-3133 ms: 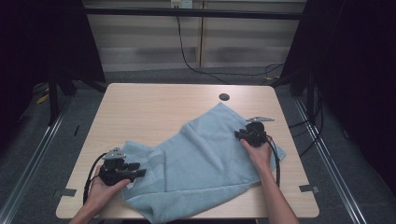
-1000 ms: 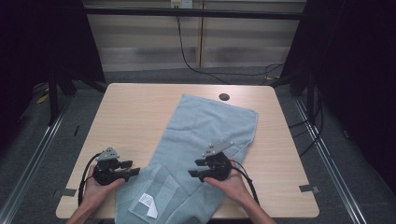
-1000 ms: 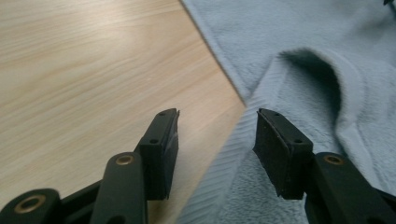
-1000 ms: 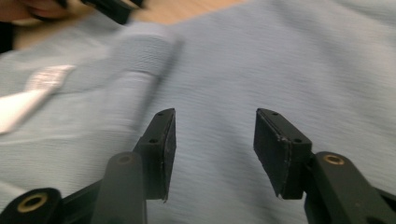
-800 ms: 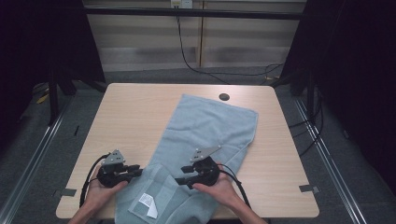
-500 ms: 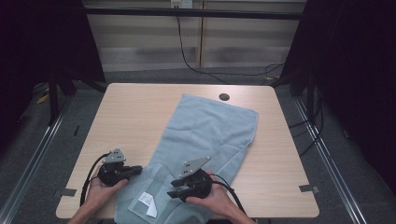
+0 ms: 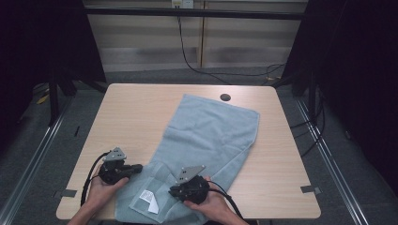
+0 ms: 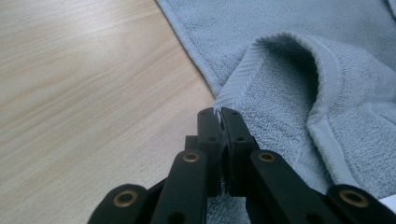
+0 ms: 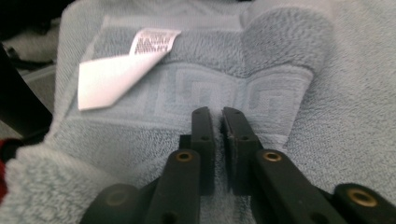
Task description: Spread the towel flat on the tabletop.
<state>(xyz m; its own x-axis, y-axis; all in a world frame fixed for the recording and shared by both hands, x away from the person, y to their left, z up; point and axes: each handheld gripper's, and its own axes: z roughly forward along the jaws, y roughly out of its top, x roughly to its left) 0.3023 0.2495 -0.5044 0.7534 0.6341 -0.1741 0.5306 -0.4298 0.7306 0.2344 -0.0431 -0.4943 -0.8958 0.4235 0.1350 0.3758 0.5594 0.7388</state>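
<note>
The light blue towel (image 7: pixel 206 140) lies slantwise on the wooden surface (image 7: pixel 136 112), its far corner just beside a dark round hole (image 7: pixel 225 97) near the far edge, its near end hanging over the person's edge. Left of the towel the wood is bare out to the left edge; right of it a narrower strip runs to the right edge.

The left gripper (image 7: pixel 136 167) sits at the towel's left border near the front, and in the left gripper view its fingers (image 8: pixel 232 128) are pressed together, pinching the hemmed edge where the cloth stands up in a fold. The right gripper (image 7: pixel 176 191) rests on the towel's near end, just right of a white care label (image 7: pixel 148 197). Its fingers (image 9: pixel 233 130) have just been closing and now stand almost together, with only a thin slit between them, over the patterned band; whether cloth is caught between them cannot be told.

Around the surface lie grey floor, metal rails, dark curtains and a cable (image 7: pixel 187 56) along the back wall.
</note>
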